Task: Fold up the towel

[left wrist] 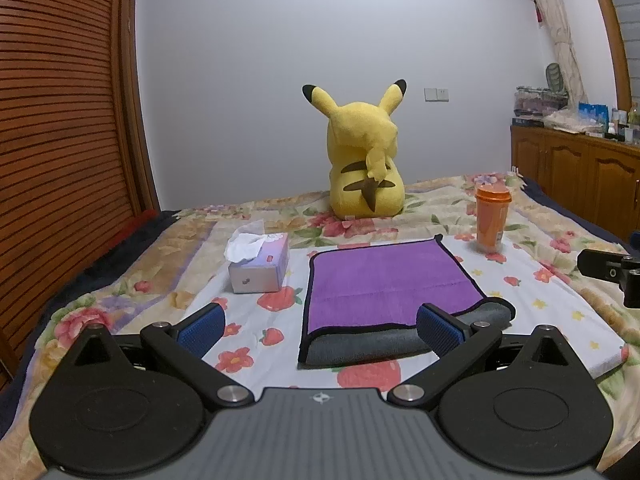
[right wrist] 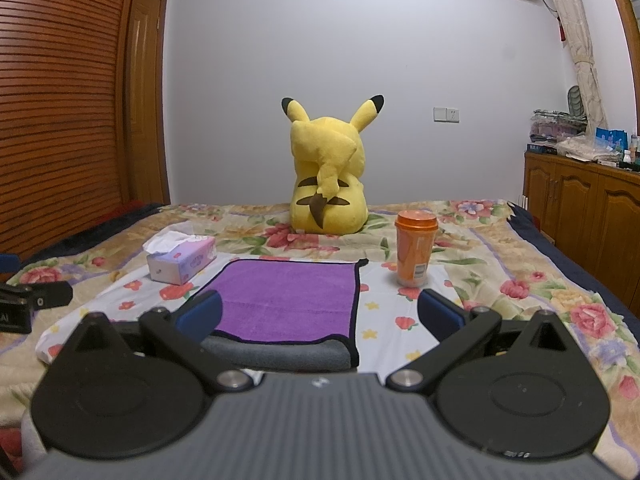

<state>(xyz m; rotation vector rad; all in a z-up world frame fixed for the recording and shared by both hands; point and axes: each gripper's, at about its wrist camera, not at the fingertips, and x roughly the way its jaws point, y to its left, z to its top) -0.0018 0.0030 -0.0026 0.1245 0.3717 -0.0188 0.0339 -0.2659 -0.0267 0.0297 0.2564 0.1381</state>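
1. The towel (left wrist: 384, 284) is laid flat on the flowered sheet (left wrist: 532, 300), purple face up, at 12 o'clock from both grippers; the tissue box (left wrist: 260, 266) is seen at its 9 o'clock and the orange cup (left wrist: 492, 216) toward 2 o'clock.
2. The left gripper (left wrist: 320, 326) is spread apart and empty; the right gripper (right wrist: 320, 312) likewise.
3. The cloth is judged soft, light and limp, so sagging is expected.
4. The grey near edge appears already turned over, possibly a fold; its near corners are judged the best holds.
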